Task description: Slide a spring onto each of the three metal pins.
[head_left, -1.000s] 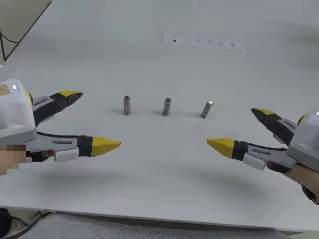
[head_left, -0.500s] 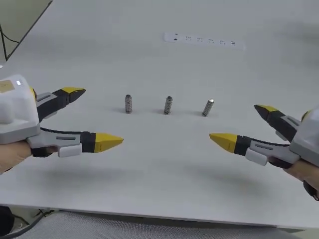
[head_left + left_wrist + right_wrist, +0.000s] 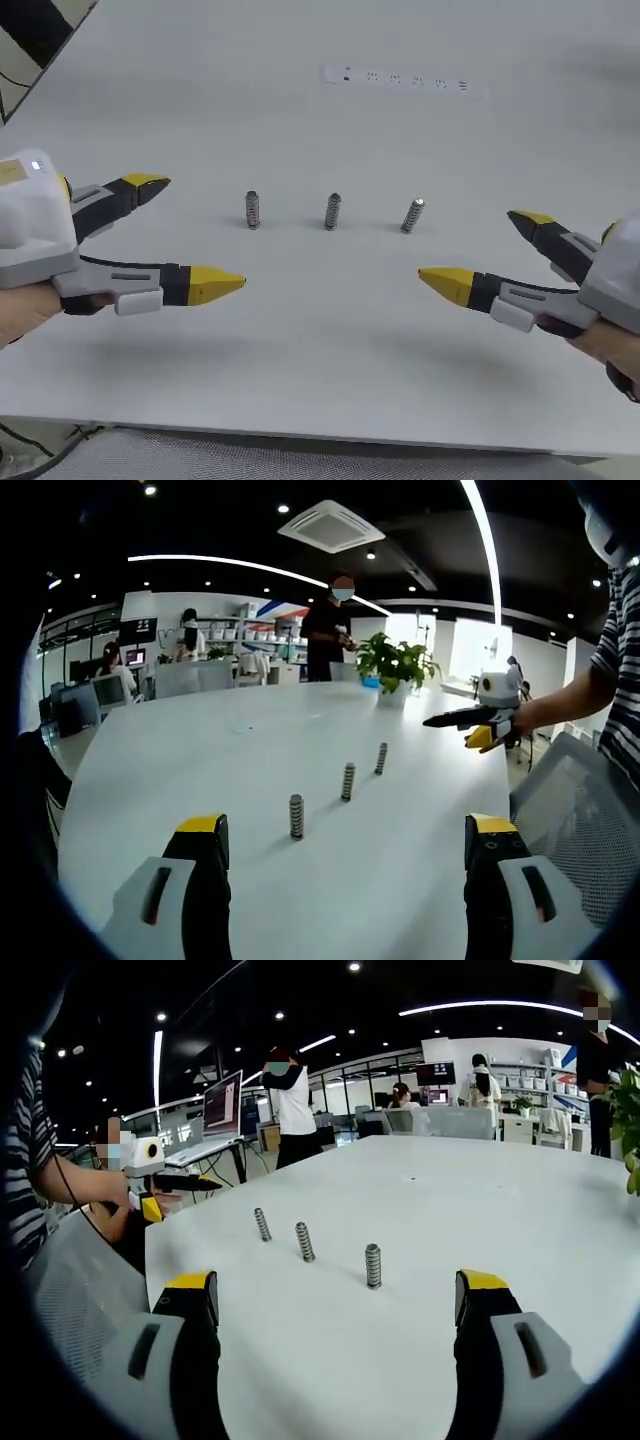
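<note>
Three metal pins stand in a row on the white table (image 3: pixel 320 340), each with a coiled spring around it: left spring (image 3: pixel 252 209), middle spring (image 3: pixel 333 211), right spring (image 3: pixel 413 216), which leans a little. My left gripper (image 3: pixel 190 233) hovers open to the left of the row, nothing between its jaws. On the other side my right gripper (image 3: pixel 480 248) is open and empty too. The left gripper view looks along the row past my left gripper (image 3: pixel 347 830), nearest spring (image 3: pixel 296 817) first. Beyond my right gripper (image 3: pixel 335 1282), the closest spring (image 3: pixel 373 1265) stands ahead.
A white power strip (image 3: pixel 405 82) lies at the back of the table. The table's front edge runs just below the grippers. Standing people, a potted plant (image 3: pixel 395 665) and a monitor (image 3: pixel 222 1105) are in the room beyond.
</note>
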`<state>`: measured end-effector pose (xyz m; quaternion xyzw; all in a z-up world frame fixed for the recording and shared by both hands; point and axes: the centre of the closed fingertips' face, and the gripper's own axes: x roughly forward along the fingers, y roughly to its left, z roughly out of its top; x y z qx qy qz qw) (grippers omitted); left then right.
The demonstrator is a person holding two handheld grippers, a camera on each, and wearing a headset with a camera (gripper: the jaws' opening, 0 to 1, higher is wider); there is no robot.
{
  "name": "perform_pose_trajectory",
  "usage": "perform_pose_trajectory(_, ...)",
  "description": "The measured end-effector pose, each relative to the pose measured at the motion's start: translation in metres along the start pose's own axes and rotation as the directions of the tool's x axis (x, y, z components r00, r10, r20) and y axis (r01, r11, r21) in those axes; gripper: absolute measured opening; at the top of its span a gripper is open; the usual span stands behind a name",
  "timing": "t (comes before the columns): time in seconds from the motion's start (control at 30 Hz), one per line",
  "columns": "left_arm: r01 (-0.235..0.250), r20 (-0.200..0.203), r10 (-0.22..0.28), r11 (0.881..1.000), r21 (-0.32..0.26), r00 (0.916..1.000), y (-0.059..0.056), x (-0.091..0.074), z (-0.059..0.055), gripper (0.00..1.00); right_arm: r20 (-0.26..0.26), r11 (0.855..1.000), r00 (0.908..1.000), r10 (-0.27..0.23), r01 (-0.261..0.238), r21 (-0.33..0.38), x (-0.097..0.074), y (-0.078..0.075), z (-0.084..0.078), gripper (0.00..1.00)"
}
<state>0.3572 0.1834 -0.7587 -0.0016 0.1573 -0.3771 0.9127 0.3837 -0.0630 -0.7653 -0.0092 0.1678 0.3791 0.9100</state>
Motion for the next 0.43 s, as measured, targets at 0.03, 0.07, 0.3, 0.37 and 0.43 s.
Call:
perform_pose_trajectory(0.03,0.001,-0.002,-0.001,1.0,-0.001,1.0,0.0,0.0,-0.001,0.98,0.0,1.0,1.0,0.0,0.0,0.001,0.0,0.0,0.0,1.0)
perform_pose_trajectory(0.07,0.001,-0.002,-0.001,1.0,-0.002,1.0,0.0,0.0,-0.001,0.98,-0.003,1.0,1.0,0.003,-0.003,0.001,0.0,0.0,-0.001,1.0)
perform_pose_trajectory(0.3,-0.005,0.003,0.005,1.0,-0.01,1.0,0.001,-0.002,-0.003,0.98,-0.017,1.0,0.9998,0.013,-0.013,-0.008,-0.001,0.0,-0.006,1.0)
perform_pose_trajectory(0.37,-0.004,0.004,0.004,1.0,-0.01,1.0,0.001,-0.001,-0.004,0.98,-0.024,1.0,0.9995,0.02,-0.02,-0.013,-0.001,0.002,-0.008,1.0)
perform_pose_trajectory(0.43,-0.005,0.008,0.005,1.0,-0.014,1.0,0.001,-0.001,-0.004,0.98,-0.037,0.999,0.999,0.027,-0.028,-0.031,-0.001,0.004,-0.011,1.0)
